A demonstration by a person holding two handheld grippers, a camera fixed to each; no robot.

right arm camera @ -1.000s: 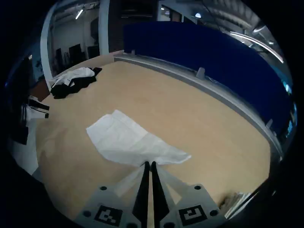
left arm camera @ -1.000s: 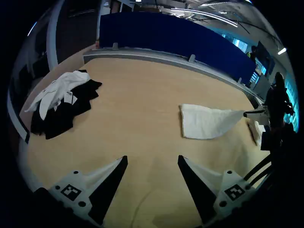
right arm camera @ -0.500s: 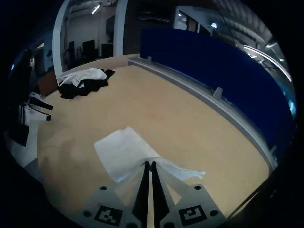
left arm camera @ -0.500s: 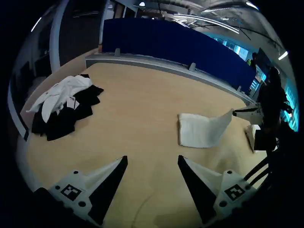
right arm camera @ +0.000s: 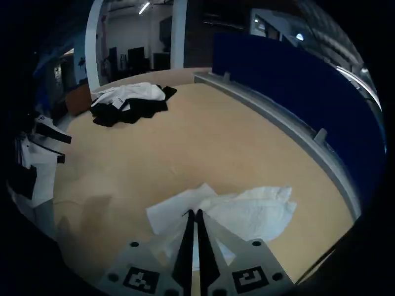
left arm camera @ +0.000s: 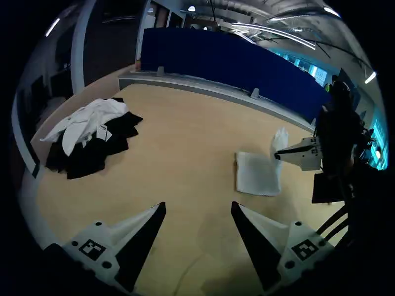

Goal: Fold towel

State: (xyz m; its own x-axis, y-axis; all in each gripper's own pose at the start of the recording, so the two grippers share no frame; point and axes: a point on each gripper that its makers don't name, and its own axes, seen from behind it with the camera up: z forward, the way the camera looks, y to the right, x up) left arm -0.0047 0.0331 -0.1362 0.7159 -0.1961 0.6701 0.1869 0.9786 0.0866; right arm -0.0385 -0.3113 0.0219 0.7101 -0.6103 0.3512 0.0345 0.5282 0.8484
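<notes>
In the left gripper view, my left gripper (left arm camera: 197,204) hangs at the bottom centre over the bare wooden surface (left arm camera: 187,123), jaws wide apart with nothing between them. It has no part in the fold at this point. Right of centre lies the white towel (left arm camera: 256,173), most of it flat on the surface and its right edge raised into a peak. At the right of the frame, my right gripper (left arm camera: 277,156) holds that raised edge. In the right gripper view its jaws are closed narrow on the cloth at the bottom centre (right arm camera: 191,213), and the towel (right arm camera: 252,209) bunches just beyond the tips.

I judge the first fold to be under way but not finished. The lifted edge is up and not yet laid down on the flat part. Laying it down, squaring the edges and any further fold are left to do.

By count, from the left, there is one heap of white and black clothes (left arm camera: 91,135) at the upper left, though I cannot count its pieces. There is one towel, and there are two grippers.
</notes>
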